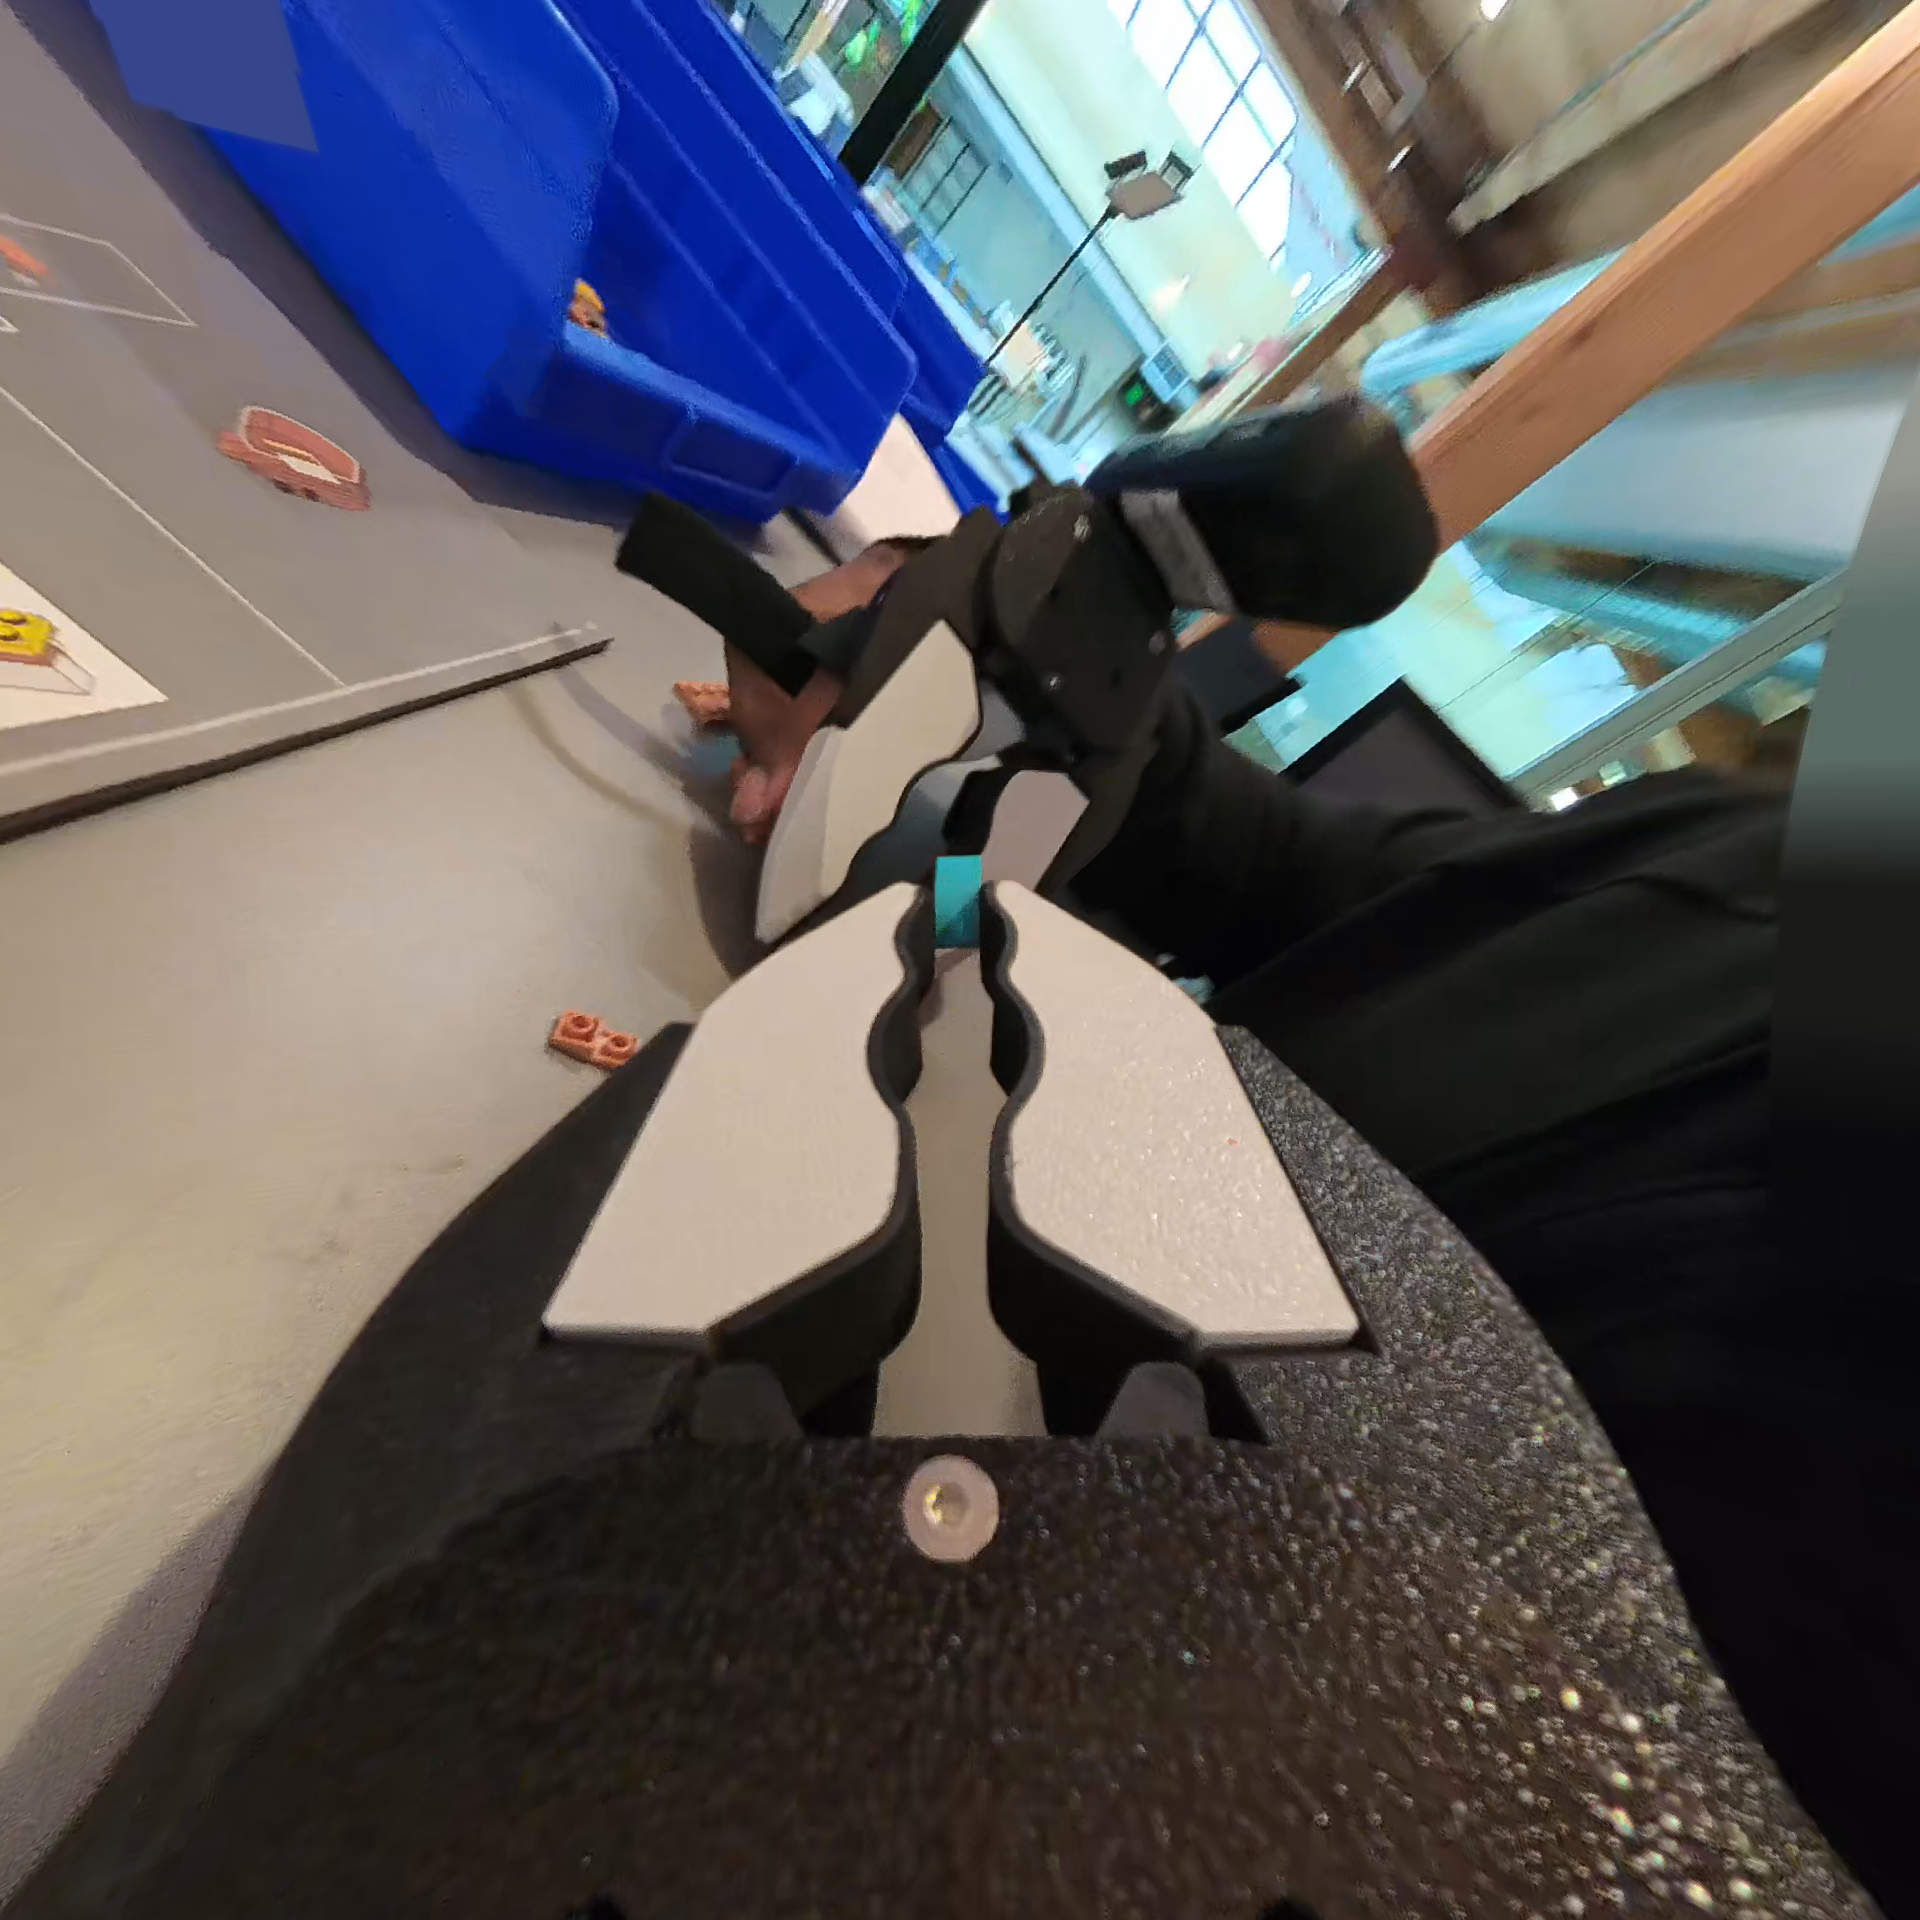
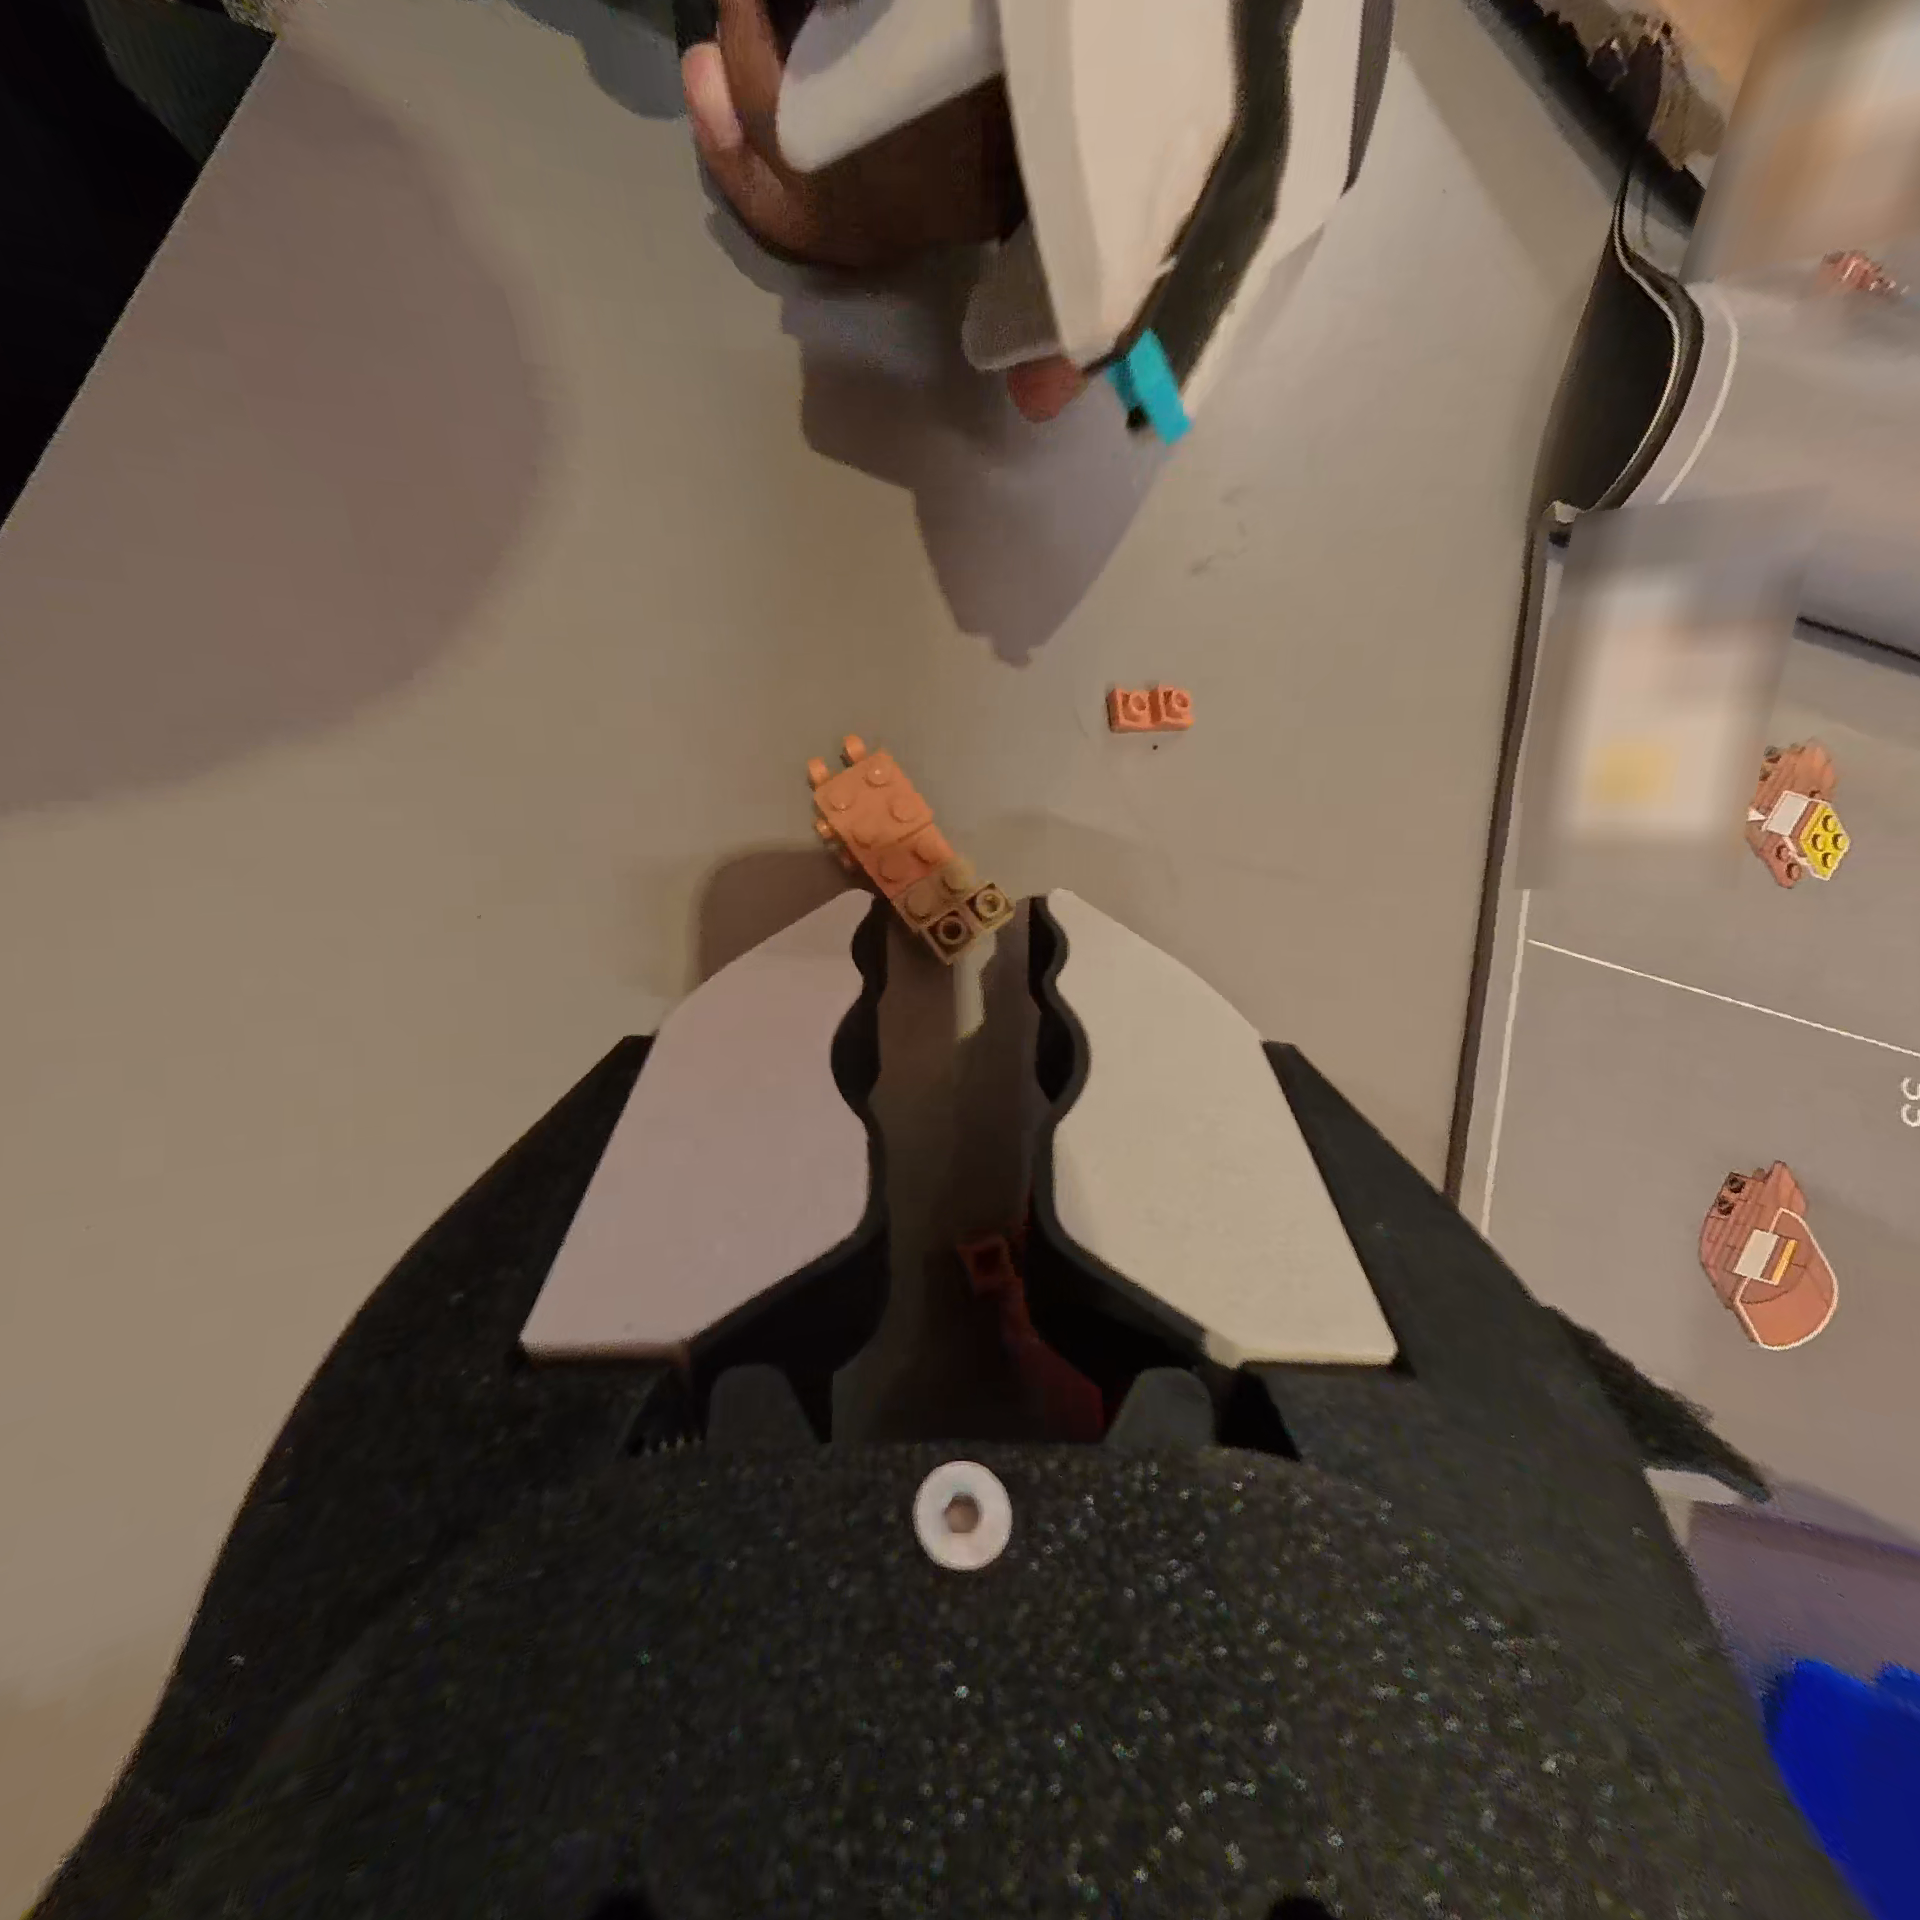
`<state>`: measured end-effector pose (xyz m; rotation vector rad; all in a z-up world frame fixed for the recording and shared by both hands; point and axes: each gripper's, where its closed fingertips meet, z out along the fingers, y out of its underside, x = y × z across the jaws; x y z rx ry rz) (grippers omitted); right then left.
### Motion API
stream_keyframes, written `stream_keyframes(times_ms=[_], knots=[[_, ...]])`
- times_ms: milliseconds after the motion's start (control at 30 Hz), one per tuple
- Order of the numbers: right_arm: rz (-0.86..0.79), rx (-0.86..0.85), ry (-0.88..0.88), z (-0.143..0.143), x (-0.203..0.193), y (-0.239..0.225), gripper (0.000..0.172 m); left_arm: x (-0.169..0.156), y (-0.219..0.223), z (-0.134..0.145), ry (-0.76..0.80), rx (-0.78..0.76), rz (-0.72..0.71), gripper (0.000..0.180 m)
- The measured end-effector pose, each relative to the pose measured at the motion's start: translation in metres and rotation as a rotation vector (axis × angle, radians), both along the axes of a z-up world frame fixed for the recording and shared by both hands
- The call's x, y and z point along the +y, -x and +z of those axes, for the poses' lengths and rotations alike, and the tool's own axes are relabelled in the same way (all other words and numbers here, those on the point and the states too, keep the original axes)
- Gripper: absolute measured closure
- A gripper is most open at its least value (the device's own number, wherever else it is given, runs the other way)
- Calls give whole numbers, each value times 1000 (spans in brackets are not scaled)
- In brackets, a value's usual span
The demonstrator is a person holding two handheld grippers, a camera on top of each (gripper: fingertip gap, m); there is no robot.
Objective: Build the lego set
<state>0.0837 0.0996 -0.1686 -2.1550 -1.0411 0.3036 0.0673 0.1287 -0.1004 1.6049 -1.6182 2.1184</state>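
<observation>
Left wrist view: the left tool (image 1: pixel 954 914) is pinching a small teal brick (image 1: pixel 956 902) at its tips. The right tool (image 2: pixel 956 925) is standing narrowly apart, its tips flanking an orange-and-tan brick assembly (image 2: pixel 883 831) lying on the grey worktop (image 2: pixel 416 831), an orange two-stud plate (image 2: pixel 1149 710) lying just beyond.

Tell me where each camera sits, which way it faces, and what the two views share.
Left wrist view: on the left gripper, tilted low along the grey table toward blue bins; its fingers pinch a teal brick; beyond, the right gripper and a hand.
Right wrist view: on the right gripper, looking down at an orange brick assembly at its open fingertips.
Shared: teal brick, two-stud orange plate.
</observation>
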Motion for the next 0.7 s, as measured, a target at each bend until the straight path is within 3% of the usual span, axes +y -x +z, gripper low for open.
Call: stream_keyframes(times_ms=[267,700], knots=[[-42,33,-5,4,-1,2,149,6,-1,17,248,-14,-28,173],[-101,123,-118,25,2,0,149,7,-1,26,345,-42,-52,173]])
